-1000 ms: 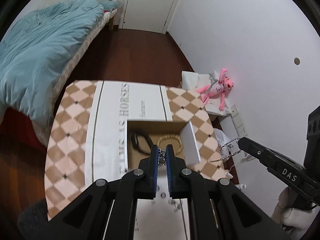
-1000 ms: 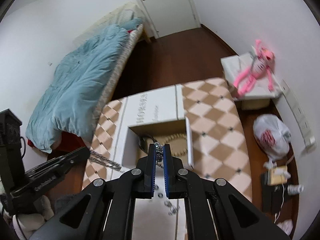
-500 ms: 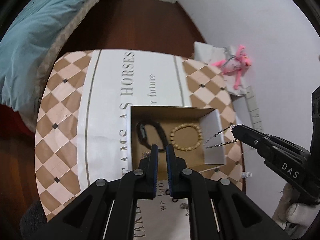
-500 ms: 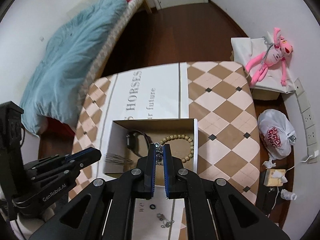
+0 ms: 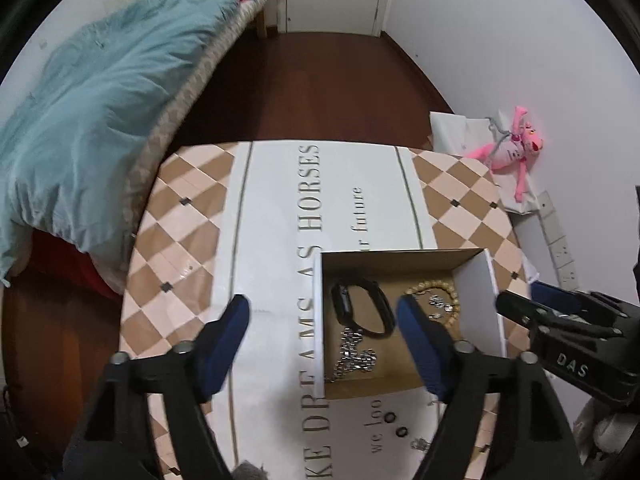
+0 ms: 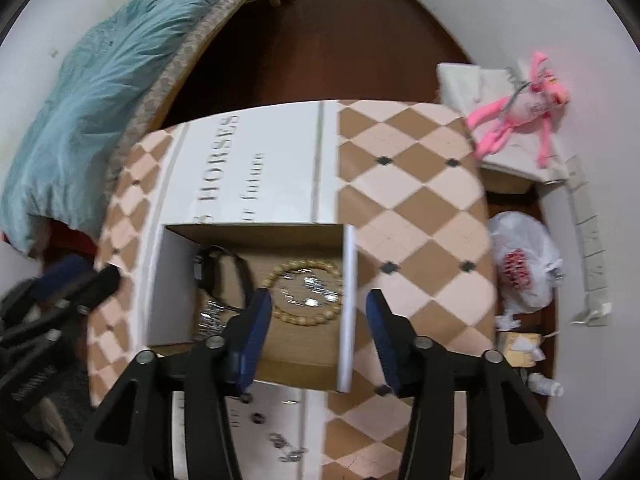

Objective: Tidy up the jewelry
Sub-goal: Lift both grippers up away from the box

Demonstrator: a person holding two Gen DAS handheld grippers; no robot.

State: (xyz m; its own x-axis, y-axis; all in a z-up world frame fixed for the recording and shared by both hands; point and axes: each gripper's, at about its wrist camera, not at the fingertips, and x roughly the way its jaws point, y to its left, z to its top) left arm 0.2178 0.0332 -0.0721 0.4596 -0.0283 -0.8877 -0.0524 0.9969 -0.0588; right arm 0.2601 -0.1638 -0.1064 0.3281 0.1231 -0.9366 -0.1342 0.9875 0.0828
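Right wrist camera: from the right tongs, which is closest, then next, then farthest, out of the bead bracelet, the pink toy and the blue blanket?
1. Bead bracelet, in the box between the right tongs.
2. Pink toy, far right by the wall.
3. Blue blanket, far left on the bed; too close to call against the toy.

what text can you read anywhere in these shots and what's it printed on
"AS HORSES", with cut-off "DREAMS" and "KE" along the same line: tablecloth, large print.
"future", and "we loo" nearer the camera: same cloth, smaller script, partly hidden by the cardboard box.
"DAS": side of the right gripper.
Red print on the white plastic bag: too blurred to read.
Lettering on the left gripper in the right wrist view: too blurred to read.
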